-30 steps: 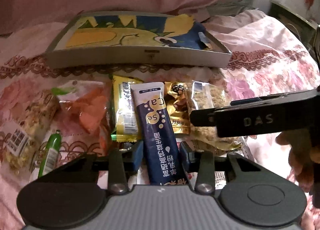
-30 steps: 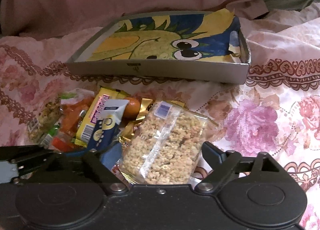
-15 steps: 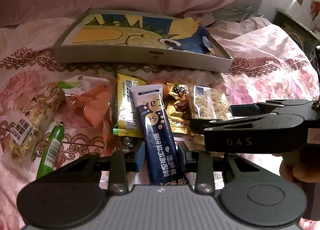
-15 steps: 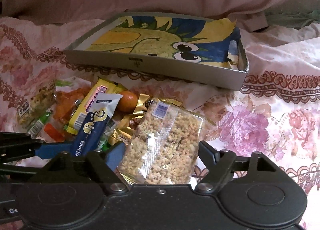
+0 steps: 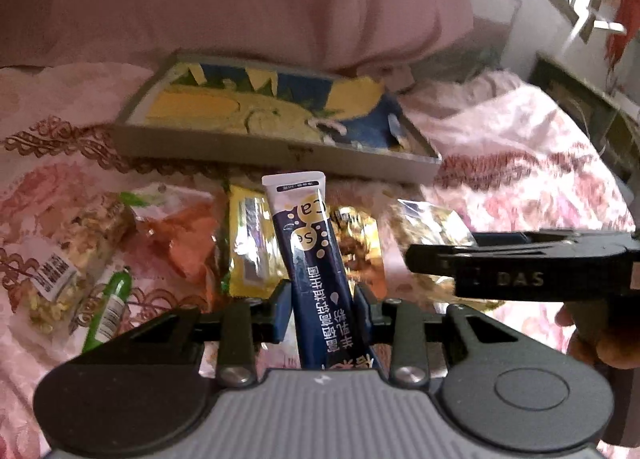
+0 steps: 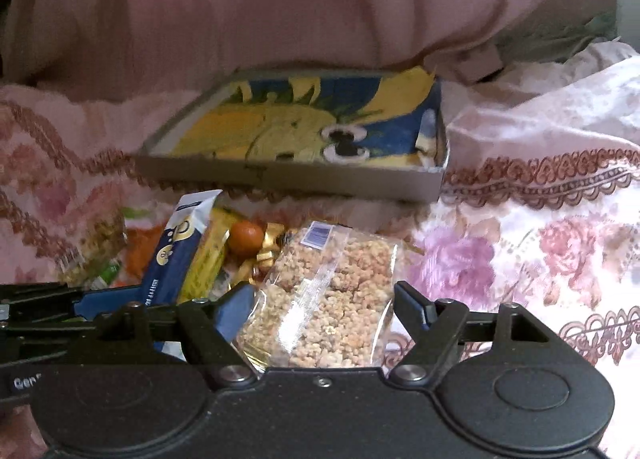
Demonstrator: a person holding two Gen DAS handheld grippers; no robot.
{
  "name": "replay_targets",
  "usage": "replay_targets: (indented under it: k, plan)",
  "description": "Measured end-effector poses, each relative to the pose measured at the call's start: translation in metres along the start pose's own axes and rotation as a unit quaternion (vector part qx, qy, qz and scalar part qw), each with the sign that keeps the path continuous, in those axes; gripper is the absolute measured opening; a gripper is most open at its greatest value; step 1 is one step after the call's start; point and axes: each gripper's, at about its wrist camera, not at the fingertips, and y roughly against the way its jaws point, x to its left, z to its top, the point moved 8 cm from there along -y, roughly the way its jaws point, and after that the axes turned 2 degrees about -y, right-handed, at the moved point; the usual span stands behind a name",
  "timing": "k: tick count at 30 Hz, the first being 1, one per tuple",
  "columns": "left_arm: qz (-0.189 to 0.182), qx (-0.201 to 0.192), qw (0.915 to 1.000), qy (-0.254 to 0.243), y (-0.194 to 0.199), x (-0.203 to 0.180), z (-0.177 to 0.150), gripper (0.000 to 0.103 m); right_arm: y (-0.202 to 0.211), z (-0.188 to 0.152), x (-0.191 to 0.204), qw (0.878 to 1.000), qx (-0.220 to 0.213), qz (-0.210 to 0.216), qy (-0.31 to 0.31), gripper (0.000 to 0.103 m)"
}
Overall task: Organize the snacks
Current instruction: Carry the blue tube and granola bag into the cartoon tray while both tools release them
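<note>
The left gripper point(image 5: 323, 309) is clamped on the blue tube point(image 5: 316, 255), lifting it tilted above the snack pile on the bed point(image 5: 520, 163), in front of the tray point(image 5: 280, 157). The right gripper point(image 6: 324, 299) is spread wide around the clear cereal bag point(image 6: 324, 299), its fingers point(image 6: 412, 305) not pressing it. An orange ball point(image 6: 246, 237) lies beside that bag.

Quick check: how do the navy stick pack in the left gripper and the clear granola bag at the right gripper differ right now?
The navy stick pack is narrow and opaque with printed text; the clear granola bag is wide and shows its crumbly clusters. The stick pack is clamped in the left gripper and tilted up off the pile; the granola bag lies between the right gripper's open fingers, apparently not yet squeezed. Neither is in the box yet.
</note>
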Motion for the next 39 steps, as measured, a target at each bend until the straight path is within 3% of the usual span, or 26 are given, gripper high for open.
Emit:
replay_targets:
  k: [9,14,19,23,31,39]
  plan:
    - [0.033,-0.066,0.9971,0.019,0.017,0.017,0.044,0.036,0.015,0.04,0.001,0.994,-0.1,0.034,-0.006,0.078]
    - [0.045,-0.107,0.9932,0.005,0.011,0.022,0.101,0.036,0.006,0.071,-0.005,0.99,-0.134,0.042,-0.004,0.078]
    - [0.039,-0.133,0.9899,0.029,-0.026,0.029,0.155,0.036,-0.015,0.113,-0.022,0.985,-0.155,0.065,-0.045,0.078]
    - [0.043,-0.119,0.9909,0.046,-0.073,0.038,0.178,0.036,-0.044,0.131,-0.035,0.985,-0.156,0.053,-0.044,0.078]
    - [0.058,-0.055,0.994,0.075,-0.156,0.057,0.181,0.036,-0.102,0.137,-0.044,0.992,-0.114,0.045,-0.012,0.078]
    - [0.067,-0.016,0.9953,0.068,-0.181,0.057,0.167,0.037,-0.128,0.12,-0.054,0.997,-0.072,0.026,-0.006,0.078]
